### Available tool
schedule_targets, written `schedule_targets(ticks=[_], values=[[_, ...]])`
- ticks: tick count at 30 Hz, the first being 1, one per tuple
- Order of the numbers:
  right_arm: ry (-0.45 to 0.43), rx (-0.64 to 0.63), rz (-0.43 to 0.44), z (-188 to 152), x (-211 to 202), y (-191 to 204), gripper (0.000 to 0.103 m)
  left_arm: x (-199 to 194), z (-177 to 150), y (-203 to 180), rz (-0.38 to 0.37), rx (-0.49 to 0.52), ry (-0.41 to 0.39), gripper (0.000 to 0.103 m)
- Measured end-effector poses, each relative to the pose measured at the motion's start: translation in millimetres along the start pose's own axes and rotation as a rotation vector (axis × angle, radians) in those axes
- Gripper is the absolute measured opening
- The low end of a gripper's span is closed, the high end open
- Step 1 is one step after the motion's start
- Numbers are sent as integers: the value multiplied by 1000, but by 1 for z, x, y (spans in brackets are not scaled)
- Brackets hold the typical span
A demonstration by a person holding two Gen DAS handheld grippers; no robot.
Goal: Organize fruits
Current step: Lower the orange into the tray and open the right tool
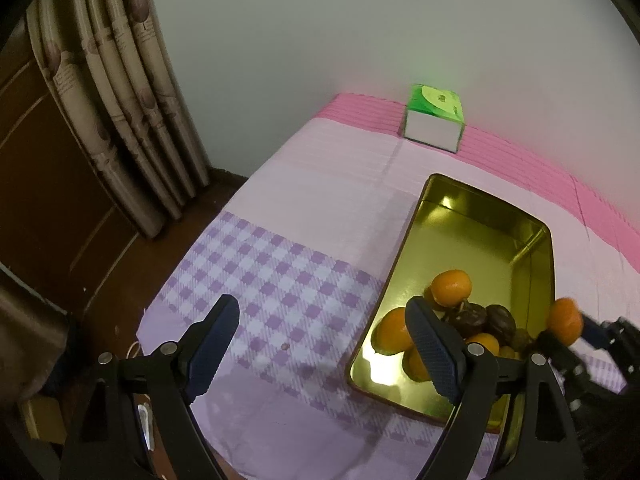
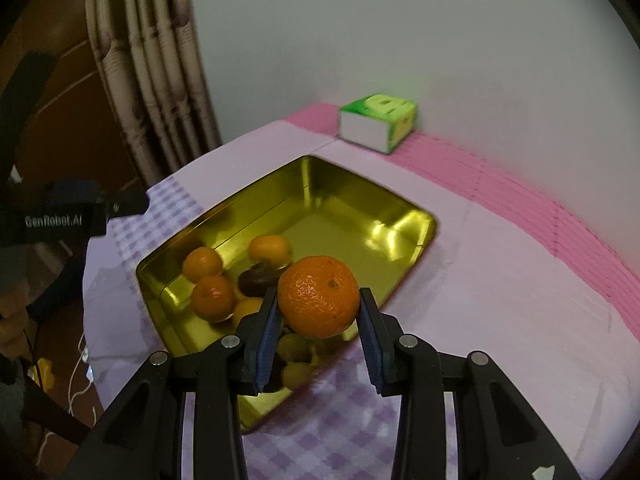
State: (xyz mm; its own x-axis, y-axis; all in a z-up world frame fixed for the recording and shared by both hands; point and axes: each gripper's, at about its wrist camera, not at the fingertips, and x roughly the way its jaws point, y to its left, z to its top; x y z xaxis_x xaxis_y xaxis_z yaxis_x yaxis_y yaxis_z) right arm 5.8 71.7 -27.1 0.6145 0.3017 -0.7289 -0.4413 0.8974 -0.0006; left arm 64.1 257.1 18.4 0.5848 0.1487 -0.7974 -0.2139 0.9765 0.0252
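**Mandarin held over the tin's near edge, not yet set down**

Mandarin [image 2: 319, 297] pinched between the right tongs [image 2: 319, 312], pads pressing its two flanks, hanging above the near long rim of the gold tin [image 2: 360, 196]. Seen from the left wrist as an orange blur [image 1: 565, 321] just outside the tin's right wall. Left tongs [image 1: 324, 344] spread wide, gripping nothing, hovering over the checked cloth [image 1: 280, 280] beside the tin.

Risks, as judged from here: round, slick peel held only at two small patches, so likely to roll out if the grip loosens early. Released where it hangs, could strike the rim and bounce onto the bed cloth instead of inside. Dropped onto the heap of mandarins [image 2: 212, 298] and dark fruits [image 2: 256, 280] crowded at the near end, could knock them about; far end of the tin bare and safer.

Orientation: nearly a sphere, no real long axis; small dimple facing up and toward the camera, slightly flattened poles running roughly camera-ward.
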Motion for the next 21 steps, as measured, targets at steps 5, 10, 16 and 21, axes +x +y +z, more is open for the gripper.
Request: schedule_targets(ticks=[5,10,16,21], values=[[33,-11,10,-4,14,7,34,1,1,2,0,-6,4,86],[58,-18,12,-8,25,10,34,1,1,2,-1,-5,4,86],[78,-27,8,-11,37,13,34,1,0,3,2,-5,5,87],[69,-41,-1,-9,39,15,34,1,0,3,1,-6,8,89]])
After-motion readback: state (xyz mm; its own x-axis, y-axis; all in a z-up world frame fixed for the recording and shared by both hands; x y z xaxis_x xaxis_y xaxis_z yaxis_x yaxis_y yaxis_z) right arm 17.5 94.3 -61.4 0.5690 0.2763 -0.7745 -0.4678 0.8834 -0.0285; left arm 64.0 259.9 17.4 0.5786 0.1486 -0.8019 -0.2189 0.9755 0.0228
